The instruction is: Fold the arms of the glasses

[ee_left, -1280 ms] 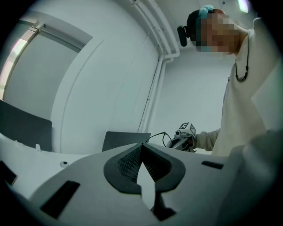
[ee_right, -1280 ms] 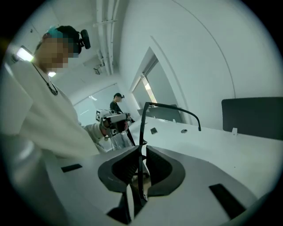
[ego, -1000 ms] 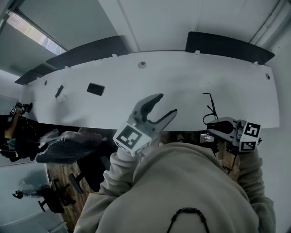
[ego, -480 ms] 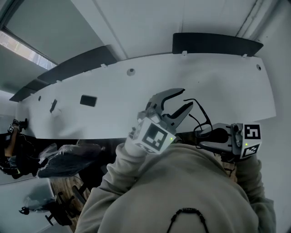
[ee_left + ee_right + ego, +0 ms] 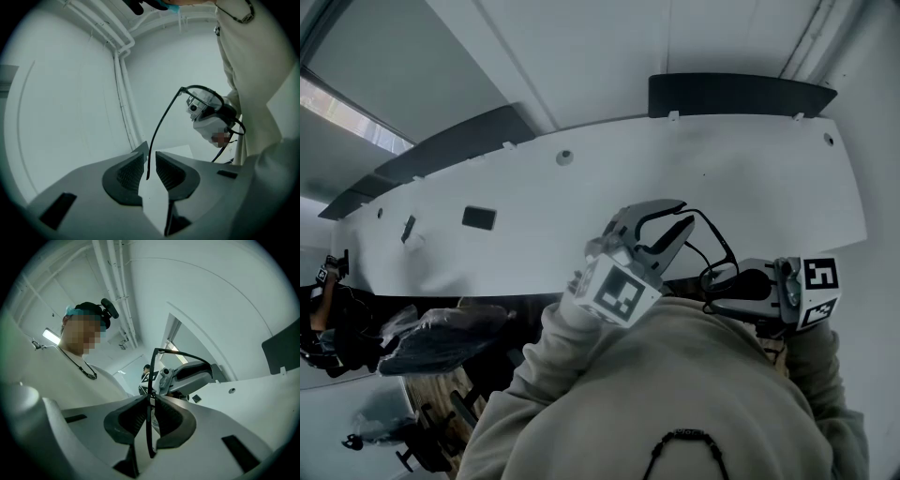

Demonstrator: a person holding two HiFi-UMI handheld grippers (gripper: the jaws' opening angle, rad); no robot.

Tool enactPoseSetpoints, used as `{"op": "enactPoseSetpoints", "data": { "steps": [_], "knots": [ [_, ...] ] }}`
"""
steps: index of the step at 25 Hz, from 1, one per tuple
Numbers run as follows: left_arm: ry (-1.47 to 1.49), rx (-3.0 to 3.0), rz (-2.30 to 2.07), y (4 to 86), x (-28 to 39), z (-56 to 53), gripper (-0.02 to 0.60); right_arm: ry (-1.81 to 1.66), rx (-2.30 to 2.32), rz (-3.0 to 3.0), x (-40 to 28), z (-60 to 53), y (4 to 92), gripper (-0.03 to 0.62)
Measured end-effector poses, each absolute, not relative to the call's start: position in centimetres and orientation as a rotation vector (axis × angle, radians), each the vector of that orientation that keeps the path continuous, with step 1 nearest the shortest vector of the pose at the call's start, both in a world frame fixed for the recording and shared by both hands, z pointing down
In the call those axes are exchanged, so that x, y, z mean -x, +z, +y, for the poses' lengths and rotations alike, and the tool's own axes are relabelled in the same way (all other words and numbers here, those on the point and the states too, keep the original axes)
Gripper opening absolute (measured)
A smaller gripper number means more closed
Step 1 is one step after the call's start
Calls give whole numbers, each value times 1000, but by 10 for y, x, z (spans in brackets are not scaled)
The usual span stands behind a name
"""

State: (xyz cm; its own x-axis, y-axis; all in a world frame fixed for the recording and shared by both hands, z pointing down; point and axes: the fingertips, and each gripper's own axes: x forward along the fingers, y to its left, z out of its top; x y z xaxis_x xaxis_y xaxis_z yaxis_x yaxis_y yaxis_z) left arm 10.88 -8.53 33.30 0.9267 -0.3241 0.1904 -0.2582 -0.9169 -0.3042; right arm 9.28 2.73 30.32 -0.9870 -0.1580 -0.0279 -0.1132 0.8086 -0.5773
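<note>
The right gripper (image 5: 151,401) clamps the front of the glasses (image 5: 202,89), raised above the desk's (image 5: 769,178) near edge. The left gripper (image 5: 149,157) has just been closing its jaws, now pinching one arm (image 5: 162,124). Best to swing that arm gently about its hinge while the right holds steady.

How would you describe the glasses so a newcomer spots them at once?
At the long white table's near edge, two grey grippers are raised. Between them hang the thin black wire-framed glasses, frame in the right gripper, one arm between the left gripper's jaws, which have just been closing. Unlike those bulky neighbours, they're wire-thin.
</note>
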Motion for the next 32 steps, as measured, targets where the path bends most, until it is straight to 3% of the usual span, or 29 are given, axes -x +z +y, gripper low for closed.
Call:
{"op": "enactPoseSetpoints", "data": {
  "steps": [5,7,9,32],
  "knots": [
    [-338,2814,426,331,-112,-87,68,-917,184,2916,-91,30,297,61],
    [-346,2804,449,332,-112,-89,21,-908,181,2916,-92,30,298,61],
    [-346,2815,458,331,-110,-87,16,-899,198,2911,-93,29,297,61],
    [-170,3167,227,317,-114,-44,14,-676,328,2803,-96,18,263,61]
  ]
}}
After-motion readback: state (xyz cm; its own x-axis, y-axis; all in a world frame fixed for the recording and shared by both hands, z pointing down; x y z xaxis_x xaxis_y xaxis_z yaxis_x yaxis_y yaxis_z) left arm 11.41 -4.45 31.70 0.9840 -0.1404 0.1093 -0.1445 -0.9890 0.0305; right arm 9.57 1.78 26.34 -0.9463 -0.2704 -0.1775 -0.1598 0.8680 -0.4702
